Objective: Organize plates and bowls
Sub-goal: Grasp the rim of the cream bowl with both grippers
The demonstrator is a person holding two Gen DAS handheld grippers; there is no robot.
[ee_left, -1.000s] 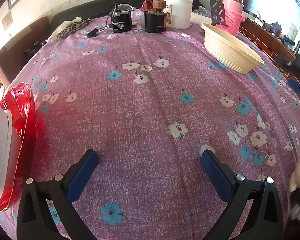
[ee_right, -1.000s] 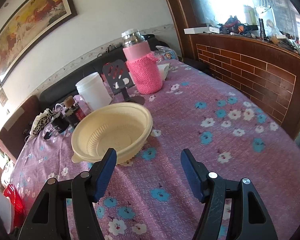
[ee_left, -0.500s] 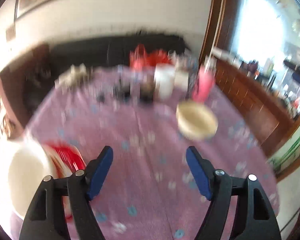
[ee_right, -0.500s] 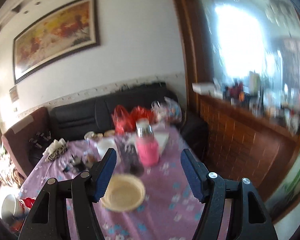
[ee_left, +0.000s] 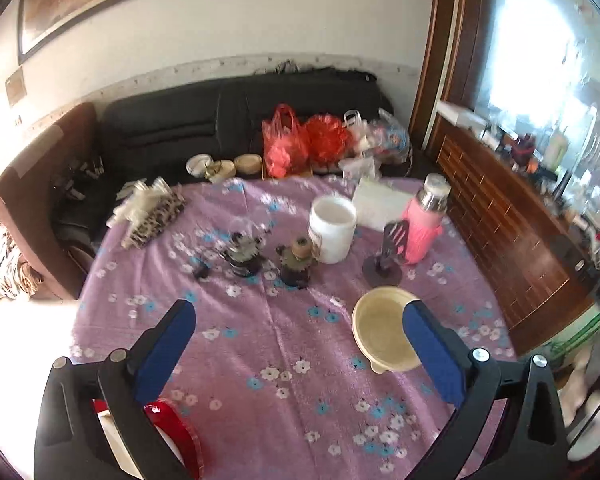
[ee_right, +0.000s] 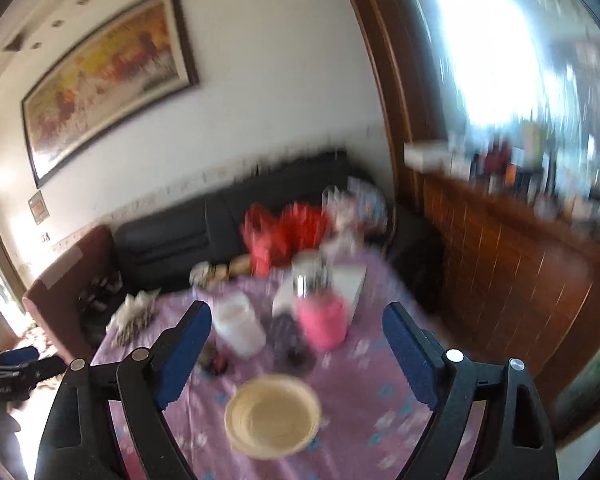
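- Left wrist view: my left gripper (ee_left: 298, 344) hangs high over the purple flowered tablecloth (ee_left: 260, 360), jaws just opened wide, nothing between them. The cream round plastic bowl (ee_left: 384, 334) lies lower right, partly behind the right finger; the red glass plate (ee_left: 176, 432) sits at the lower left table edge. Open cloth separates them.
- Right wrist view: my right gripper (ee_right: 296, 352), jaws just widened and empty, has the bowl (ee_right: 274, 416) directly below-centre, so I judge it nearer.
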